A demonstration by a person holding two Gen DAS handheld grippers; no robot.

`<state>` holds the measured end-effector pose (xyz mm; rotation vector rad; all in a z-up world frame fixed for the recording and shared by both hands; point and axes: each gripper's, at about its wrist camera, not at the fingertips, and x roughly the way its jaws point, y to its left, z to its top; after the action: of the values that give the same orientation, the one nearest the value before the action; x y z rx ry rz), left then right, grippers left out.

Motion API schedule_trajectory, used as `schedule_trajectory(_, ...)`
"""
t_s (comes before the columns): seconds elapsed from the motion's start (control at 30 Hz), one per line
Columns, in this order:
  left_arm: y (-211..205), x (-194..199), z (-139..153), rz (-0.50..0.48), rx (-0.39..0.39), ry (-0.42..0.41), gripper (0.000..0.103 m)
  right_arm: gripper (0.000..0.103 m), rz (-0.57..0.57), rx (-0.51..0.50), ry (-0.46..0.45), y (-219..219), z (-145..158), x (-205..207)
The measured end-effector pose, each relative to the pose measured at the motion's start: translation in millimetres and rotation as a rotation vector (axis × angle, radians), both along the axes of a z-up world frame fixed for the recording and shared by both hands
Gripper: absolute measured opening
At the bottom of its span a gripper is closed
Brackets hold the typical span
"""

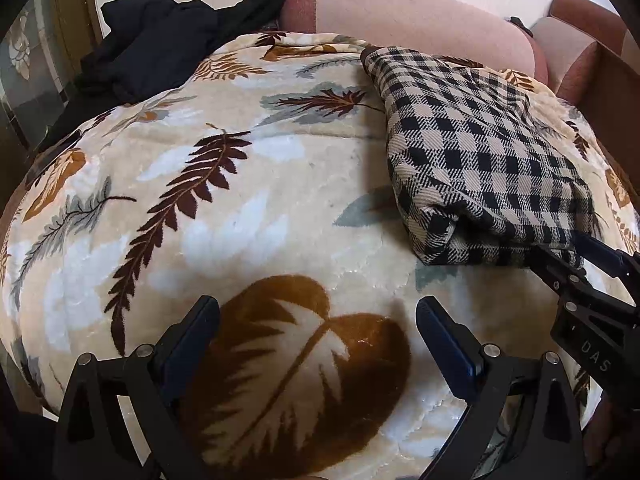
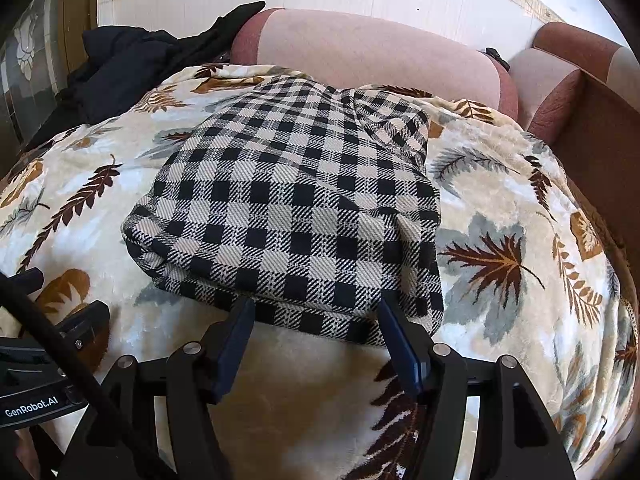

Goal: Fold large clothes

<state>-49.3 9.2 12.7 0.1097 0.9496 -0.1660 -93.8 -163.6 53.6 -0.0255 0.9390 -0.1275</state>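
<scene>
A black-and-cream checked garment (image 2: pixel 296 208) lies folded into a thick rectangle on a leaf-patterned blanket (image 2: pixel 520 184). My right gripper (image 2: pixel 314 306) stands open, its two fingertips resting at the garment's near edge with a stretch of that edge between them; the pads do not squeeze it. In the left wrist view the same garment (image 1: pixel 476 152) lies at the right, with the right gripper (image 1: pixel 576 252) at its near corner. My left gripper (image 1: pixel 318 304) hangs open above bare blanket (image 1: pixel 240 200) to the left of the garment, with nothing between its fingers.
A heap of black clothing (image 1: pixel 152 52) (image 2: pixel 120 64) lies at the blanket's far left. A pink sofa backrest (image 2: pixel 360 48) runs behind the blanket, with a brown armrest (image 2: pixel 580 92) at the far right. A glass-panelled door stands at the left edge.
</scene>
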Motion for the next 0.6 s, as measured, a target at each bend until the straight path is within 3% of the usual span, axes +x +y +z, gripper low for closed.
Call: schedule_trajectory(0.6, 0.6, 0.4, -0.2, -0.001, -0.001, 0.001, 0.098, 0.07, 0.005, -0.006, -0.003, 1.3, 0.0, -0.4)
